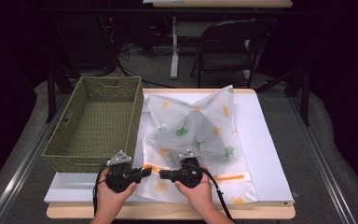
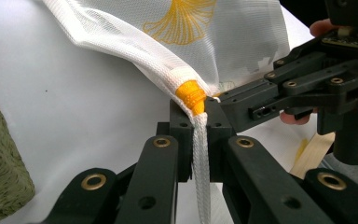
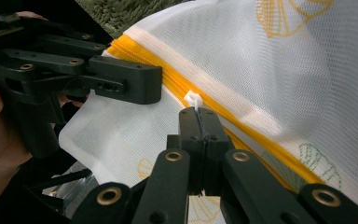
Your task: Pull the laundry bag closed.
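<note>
Two grippers meet at the near edge of a white mesh laundry bag (image 1: 196, 135) printed with ginkgo leaves, lying on the table (image 1: 265, 149) beside a green woven basket (image 1: 98, 121). The left gripper (image 2: 196, 112) has its jaws clamped on the white fabric tab at the orange zipper's end (image 2: 191, 95). The right gripper (image 3: 199, 114) has its jaws closed on the white zipper pull (image 3: 193, 99).

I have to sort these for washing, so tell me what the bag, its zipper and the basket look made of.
Bag: thin white mesh fabric, likely synthetic; the fine woven grid shows, semi-sheer, with printed leaves.
Zipper: orange tape, seemingly woven, with a small white pull that looks plastic.
Basket: olive-green woven fibre, perhaps paper cord or grass; matte, with ribbed rows.
</note>
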The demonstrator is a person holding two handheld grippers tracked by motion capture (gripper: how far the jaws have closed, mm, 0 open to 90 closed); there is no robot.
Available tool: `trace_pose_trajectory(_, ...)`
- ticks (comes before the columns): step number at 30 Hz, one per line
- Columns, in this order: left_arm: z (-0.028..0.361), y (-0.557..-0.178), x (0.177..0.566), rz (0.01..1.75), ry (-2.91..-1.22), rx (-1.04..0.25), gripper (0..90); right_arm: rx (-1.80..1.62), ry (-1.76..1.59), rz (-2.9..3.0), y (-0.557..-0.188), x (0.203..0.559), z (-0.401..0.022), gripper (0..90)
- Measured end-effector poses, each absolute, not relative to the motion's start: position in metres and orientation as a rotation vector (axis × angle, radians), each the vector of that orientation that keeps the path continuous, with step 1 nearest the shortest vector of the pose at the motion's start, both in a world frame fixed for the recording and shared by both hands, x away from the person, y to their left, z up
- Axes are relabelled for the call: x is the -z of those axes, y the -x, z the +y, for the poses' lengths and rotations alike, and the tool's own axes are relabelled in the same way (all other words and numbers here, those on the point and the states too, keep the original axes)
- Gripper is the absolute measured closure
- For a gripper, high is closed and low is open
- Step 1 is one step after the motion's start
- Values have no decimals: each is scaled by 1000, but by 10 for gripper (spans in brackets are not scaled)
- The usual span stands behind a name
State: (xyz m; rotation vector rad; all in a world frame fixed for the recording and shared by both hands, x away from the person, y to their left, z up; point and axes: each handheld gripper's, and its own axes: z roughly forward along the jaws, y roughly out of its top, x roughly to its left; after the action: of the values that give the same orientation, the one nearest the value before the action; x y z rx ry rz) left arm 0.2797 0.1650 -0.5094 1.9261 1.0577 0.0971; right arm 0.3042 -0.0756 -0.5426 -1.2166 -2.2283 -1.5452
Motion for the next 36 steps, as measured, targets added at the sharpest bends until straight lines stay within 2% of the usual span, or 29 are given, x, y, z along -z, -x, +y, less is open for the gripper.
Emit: trace_pose_trajectory(36, 171, -277, 510, 1072, -1925, -117, 864, 1391, 1322, -2398, -287, 548, -135, 900)
